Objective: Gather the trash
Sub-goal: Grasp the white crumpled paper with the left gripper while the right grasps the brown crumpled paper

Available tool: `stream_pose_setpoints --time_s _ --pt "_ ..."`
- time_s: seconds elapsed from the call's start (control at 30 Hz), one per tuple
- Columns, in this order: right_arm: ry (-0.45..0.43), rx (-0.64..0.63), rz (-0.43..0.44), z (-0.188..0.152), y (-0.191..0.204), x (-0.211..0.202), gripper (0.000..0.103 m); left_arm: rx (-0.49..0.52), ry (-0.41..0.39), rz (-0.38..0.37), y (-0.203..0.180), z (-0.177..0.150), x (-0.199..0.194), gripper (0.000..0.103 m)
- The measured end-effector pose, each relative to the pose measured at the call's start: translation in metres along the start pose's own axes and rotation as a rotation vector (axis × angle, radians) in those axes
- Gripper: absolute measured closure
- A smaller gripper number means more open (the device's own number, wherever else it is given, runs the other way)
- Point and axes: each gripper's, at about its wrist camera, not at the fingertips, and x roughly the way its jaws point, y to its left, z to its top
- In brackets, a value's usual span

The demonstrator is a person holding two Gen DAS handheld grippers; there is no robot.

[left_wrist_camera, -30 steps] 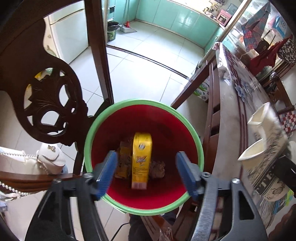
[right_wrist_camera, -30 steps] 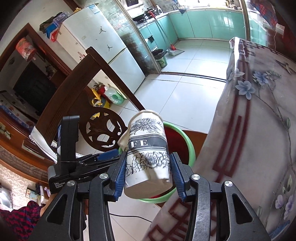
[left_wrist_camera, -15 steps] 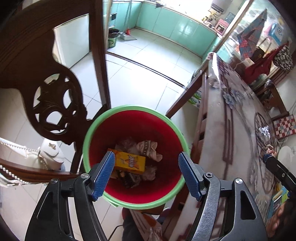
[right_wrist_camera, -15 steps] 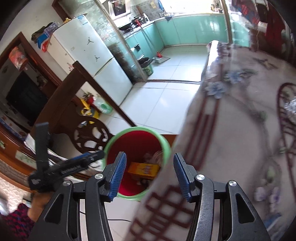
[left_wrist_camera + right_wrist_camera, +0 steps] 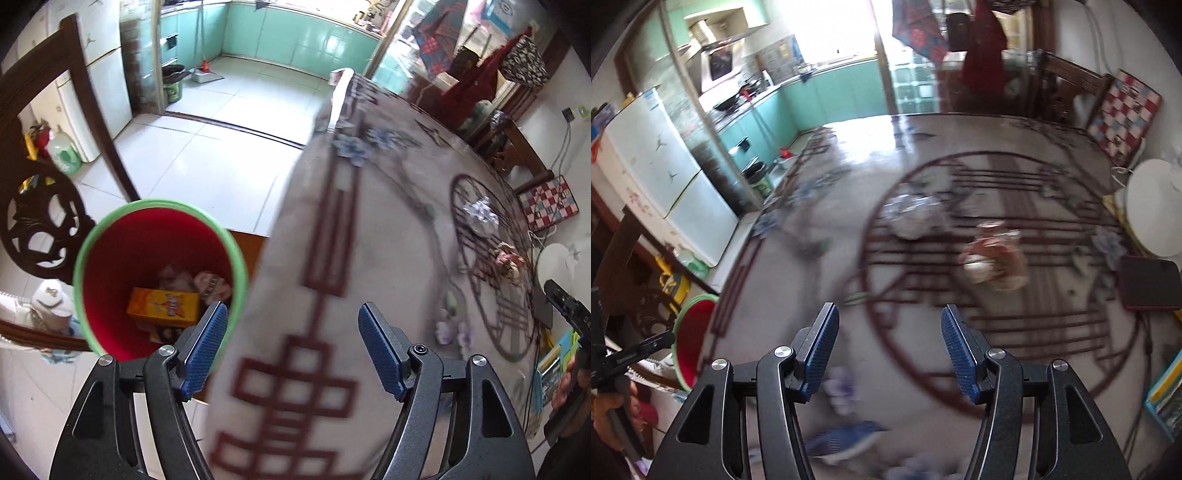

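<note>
Left wrist view: our left gripper [image 5: 288,347] stands wide with nothing between its jaws, over the near edge of the desk [image 5: 388,229]. Beside the desk, on the floor, the red bin with green rim [image 5: 79,258] holds an orange carton [image 5: 162,308] and crumpled scraps. Right wrist view: our right gripper [image 5: 888,354], whose jaws have just been opening, is empty and half spread above the patterned desk. Ahead of it lie two pieces of trash, a crumpled foil wad [image 5: 910,218] and a brownish crumpled wrapper [image 5: 993,256], near each other but apart.
</note>
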Motion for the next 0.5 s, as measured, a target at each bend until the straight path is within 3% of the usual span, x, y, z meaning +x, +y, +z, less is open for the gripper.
stream_pose_setpoints --time_s 0.23,0.5 --pt "-0.012 0.032 -0.008 0.028 -0.072 0.004 0.046 0.020 -0.013 -0.060 -0.085 -0.015 -0.001 0.030" --pt "0.042 0.140 0.084 0.050 -0.110 0.061 0.044 0.104 0.002 -0.075 -0.154 -0.029 -0.002 0.030"
